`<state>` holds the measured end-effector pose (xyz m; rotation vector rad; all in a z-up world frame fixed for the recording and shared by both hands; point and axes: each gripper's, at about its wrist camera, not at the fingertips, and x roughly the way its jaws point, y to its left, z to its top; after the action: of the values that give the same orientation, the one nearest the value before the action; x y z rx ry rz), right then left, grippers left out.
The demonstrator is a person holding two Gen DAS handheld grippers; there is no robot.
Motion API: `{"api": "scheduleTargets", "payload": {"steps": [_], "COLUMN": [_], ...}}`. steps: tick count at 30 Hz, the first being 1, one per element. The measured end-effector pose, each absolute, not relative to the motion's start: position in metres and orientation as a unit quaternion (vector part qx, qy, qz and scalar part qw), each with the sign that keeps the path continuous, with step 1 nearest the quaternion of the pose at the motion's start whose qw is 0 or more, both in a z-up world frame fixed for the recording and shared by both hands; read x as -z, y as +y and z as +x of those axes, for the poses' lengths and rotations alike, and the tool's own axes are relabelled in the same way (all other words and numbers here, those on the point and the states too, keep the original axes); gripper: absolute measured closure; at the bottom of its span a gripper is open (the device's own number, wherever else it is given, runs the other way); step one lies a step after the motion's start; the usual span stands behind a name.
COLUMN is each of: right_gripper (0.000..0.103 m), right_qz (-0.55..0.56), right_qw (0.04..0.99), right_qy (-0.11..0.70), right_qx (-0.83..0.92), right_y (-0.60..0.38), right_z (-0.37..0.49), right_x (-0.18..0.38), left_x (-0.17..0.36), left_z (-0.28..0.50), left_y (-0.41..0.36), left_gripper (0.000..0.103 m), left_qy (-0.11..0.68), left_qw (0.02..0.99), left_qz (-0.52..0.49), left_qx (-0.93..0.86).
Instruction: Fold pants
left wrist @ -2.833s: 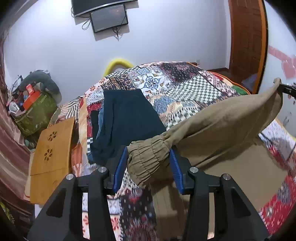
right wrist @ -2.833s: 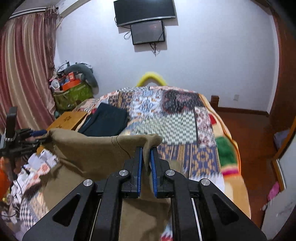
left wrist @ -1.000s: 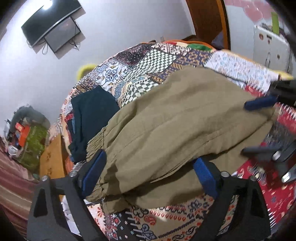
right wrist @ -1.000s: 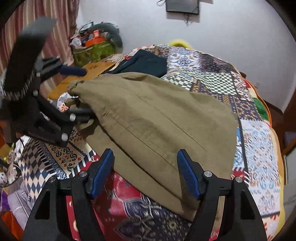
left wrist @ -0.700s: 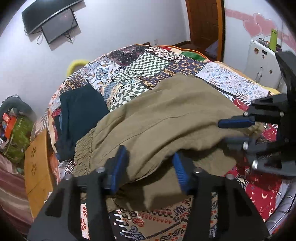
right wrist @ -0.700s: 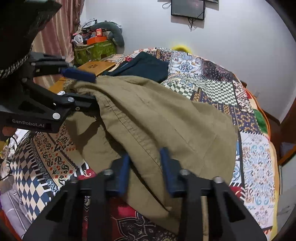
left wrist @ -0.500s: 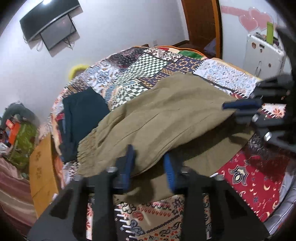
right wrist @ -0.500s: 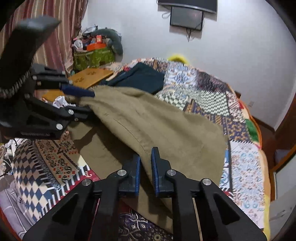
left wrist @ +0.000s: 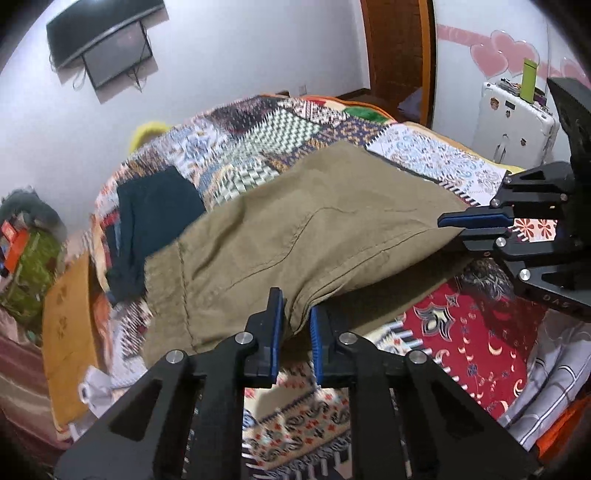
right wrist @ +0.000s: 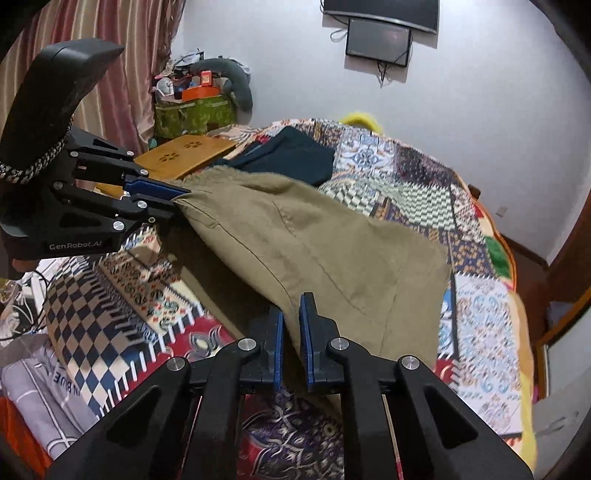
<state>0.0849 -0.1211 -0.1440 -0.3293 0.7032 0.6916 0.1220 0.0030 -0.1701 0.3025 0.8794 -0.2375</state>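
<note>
Olive-brown pants point(left wrist: 303, 229) lie folded over on the patchwork bed quilt point(left wrist: 280, 125). My left gripper point(left wrist: 294, 332) is shut on the near folded edge of the pants and lifts it slightly. My right gripper point(right wrist: 291, 332) is shut on the other end of the same edge; the pants show in the right wrist view point(right wrist: 332, 251). Each gripper shows in the other's view: the right one at the right point(left wrist: 461, 229), the left one at the left point(right wrist: 177, 197). The fabric hangs between them above the lower layer.
A dark navy folded garment point(left wrist: 155, 218) lies on the bed beyond the pants. A wooden lap table point(right wrist: 184, 155) stands at the bed's left side. A white suitcase point(left wrist: 513, 122) stands at the right, a wall TV point(right wrist: 380, 33) behind. Grey bedding point(right wrist: 40, 391) lies near me.
Both grippers let go of the pants after laying them over, then shut again on the near folded edge. They now lift that edge off the lower layer.
</note>
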Motion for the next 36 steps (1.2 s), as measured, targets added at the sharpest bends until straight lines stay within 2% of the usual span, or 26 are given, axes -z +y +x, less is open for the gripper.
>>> {"api": "scheduleTargets", "payload": {"steps": [8,12,16,18,20,24,28,32,34,36], "right_gripper": [0.090,0.087,0.086,0.082,0.078,0.068,0.059,0.057,0.053,0.053], "right_qz": [-0.118,-0.114,-0.094,-0.078,-0.062,-0.027,0.008,0.032,0.040,0.042], "right_qw": [0.855,0.855,0.859,0.862,0.867,0.873,0.872,0.863,0.859,0.854], "right_qy": [0.378,0.382,0.380,0.377,0.371,0.370,0.379,0.398,0.409,0.418], "right_qx": [-0.336,-0.332,-0.331,-0.330,-0.326,-0.318,-0.310,-0.308,-0.306,-0.308], "right_y": [-0.127,-0.132,-0.141,-0.146,-0.151,-0.155,-0.153,-0.143,-0.137,-0.134], "right_z": [0.083,0.078,0.075,0.077,0.081,0.092,0.105,0.117,0.122,0.125], "right_x": [0.163,0.160,0.152,0.146,0.140,0.135,0.138,0.149,0.157,0.164], "left_x": [0.180,0.171,0.156,0.149,0.143,0.143,0.154,0.176,0.188,0.196], "left_z": [0.112,0.103,0.097,0.098,0.101,0.119,0.137,0.155,0.161,0.163], "left_y": [0.024,0.034,0.050,0.060,0.074,0.099,0.119,0.127,0.126,0.123], "left_gripper": [0.078,0.063,0.054,0.043,0.036,0.014,0.013,0.013,0.013,0.016], "left_qy": [0.452,0.445,0.429,0.424,0.417,0.420,0.439,0.468,0.484,0.488], "left_qw": [0.881,0.887,0.897,0.902,0.907,0.907,0.898,0.881,0.872,0.869], "left_qz": [0.077,0.066,0.051,0.040,0.021,0.003,-0.035,-0.066,-0.078,-0.080], "left_qx": [0.114,0.107,0.090,0.076,0.058,-0.005,-0.021,-0.016,-0.008,-0.005]}}
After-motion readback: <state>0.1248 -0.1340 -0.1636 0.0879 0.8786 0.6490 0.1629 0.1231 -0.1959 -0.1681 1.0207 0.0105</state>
